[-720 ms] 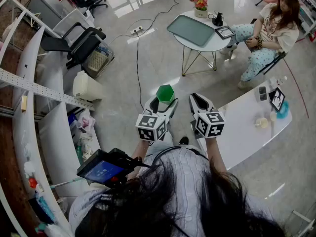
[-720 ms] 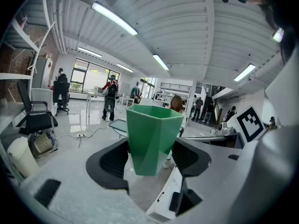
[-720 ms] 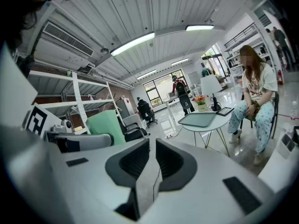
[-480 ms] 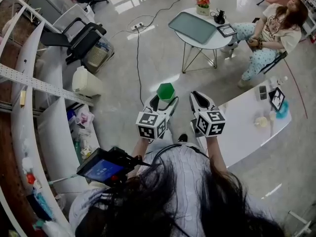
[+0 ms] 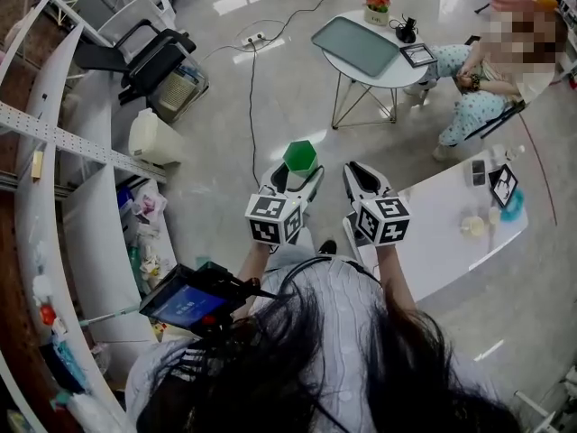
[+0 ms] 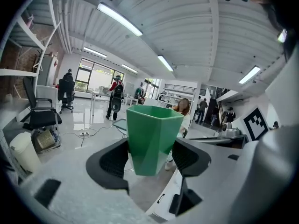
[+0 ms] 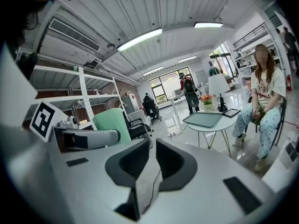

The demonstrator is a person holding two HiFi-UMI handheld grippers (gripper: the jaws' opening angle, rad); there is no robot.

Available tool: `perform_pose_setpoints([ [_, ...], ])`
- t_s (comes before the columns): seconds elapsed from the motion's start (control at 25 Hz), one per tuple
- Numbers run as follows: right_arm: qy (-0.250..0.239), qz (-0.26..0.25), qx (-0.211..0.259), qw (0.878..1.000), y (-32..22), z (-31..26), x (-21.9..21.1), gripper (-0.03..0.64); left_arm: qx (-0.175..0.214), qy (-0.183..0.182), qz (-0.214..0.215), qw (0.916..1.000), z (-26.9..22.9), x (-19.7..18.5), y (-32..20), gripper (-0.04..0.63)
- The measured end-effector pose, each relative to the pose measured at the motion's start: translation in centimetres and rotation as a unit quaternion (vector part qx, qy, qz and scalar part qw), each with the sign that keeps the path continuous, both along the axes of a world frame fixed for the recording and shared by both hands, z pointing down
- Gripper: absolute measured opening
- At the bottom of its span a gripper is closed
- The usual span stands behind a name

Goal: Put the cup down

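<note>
A green faceted cup (image 5: 300, 157) is held upright in the air above the floor, clamped between the jaws of my left gripper (image 5: 296, 177). In the left gripper view the cup (image 6: 152, 139) fills the gap and both dark pads press on its sides. My right gripper (image 5: 361, 180) hovers beside it to the right, level with it, over the corner of a white desk (image 5: 451, 228). Its jaws stand together with nothing between them (image 7: 153, 146). From the right gripper view the cup (image 7: 110, 122) shows pale green at the left.
A round white table (image 5: 389, 78) with a grey tray (image 5: 356, 46), flowers and a picture frame stands ahead. A person (image 5: 478, 88) sits to its right. A black chair (image 5: 149, 61), a white bin (image 5: 149, 138), a floor cable (image 5: 252, 106) and shelves lie to the left.
The head view has drifted slightly. Both grippers keep their stance and the cup stays in the left one.
</note>
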State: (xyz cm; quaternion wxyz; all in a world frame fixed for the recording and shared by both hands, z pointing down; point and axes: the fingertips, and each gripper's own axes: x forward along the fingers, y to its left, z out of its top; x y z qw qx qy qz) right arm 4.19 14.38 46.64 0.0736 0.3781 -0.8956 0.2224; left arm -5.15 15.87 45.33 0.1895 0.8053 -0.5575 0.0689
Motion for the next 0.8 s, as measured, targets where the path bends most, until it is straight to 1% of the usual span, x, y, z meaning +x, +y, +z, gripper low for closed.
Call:
perform_pose_setpoints([
  [0.2,0.0,0.001,-0.006,1.0,-0.3,0.4,0.5,0.064,0.0,0.001,0.001,1.0,-0.2,0.4,-0.6,0.305],
  [0.52,-0.007,0.011,-0.015,1.0,-1.8,0.7,1.1,0.064,-0.004,-0.008,0.015,0.9998,-0.1,1.2,-1.7,0.305],
  [0.8,-0.002,0.013,-0.014,1.0,-5.0,1.0,0.3,0.064,-0.006,-0.007,0.023,0.9997,0.4,0.6,-5.2,0.305],
])
